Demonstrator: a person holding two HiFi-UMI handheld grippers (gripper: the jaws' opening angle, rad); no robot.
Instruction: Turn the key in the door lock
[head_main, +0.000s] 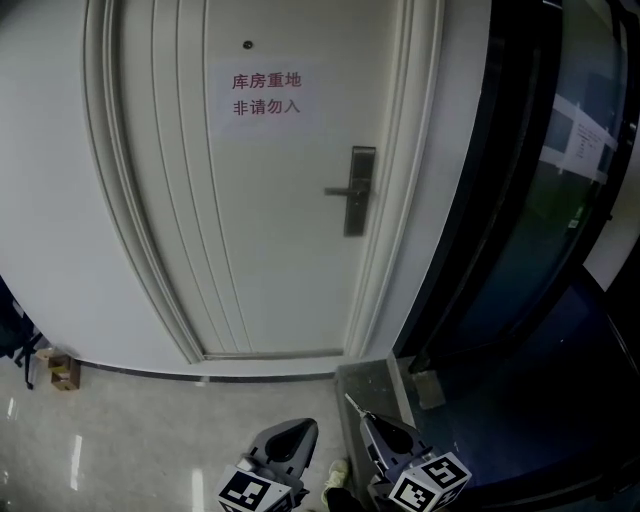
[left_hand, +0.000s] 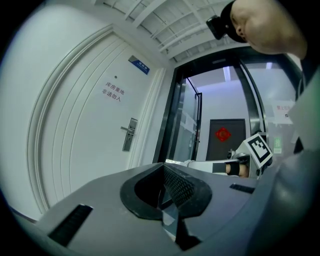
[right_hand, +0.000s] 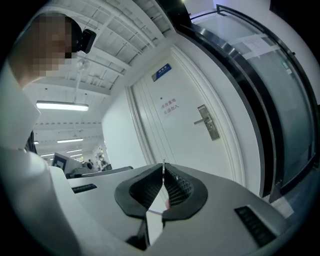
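The white door carries a metal lock plate with a lever handle at its right side. Both grippers sit low, well short of the door. My left gripper is shut with nothing between its jaws; its closed tips point toward the lock plate. My right gripper is shut on a thin metal key, whose blade sticks out edge-on past the tips. The lock plate shows far ahead and right of the right gripper.
A paper sign with red characters hangs on the door under a peephole. Dark glass panels stand right of the frame. A grey stone sill lies at the door's foot. A small box sits on the floor at left.
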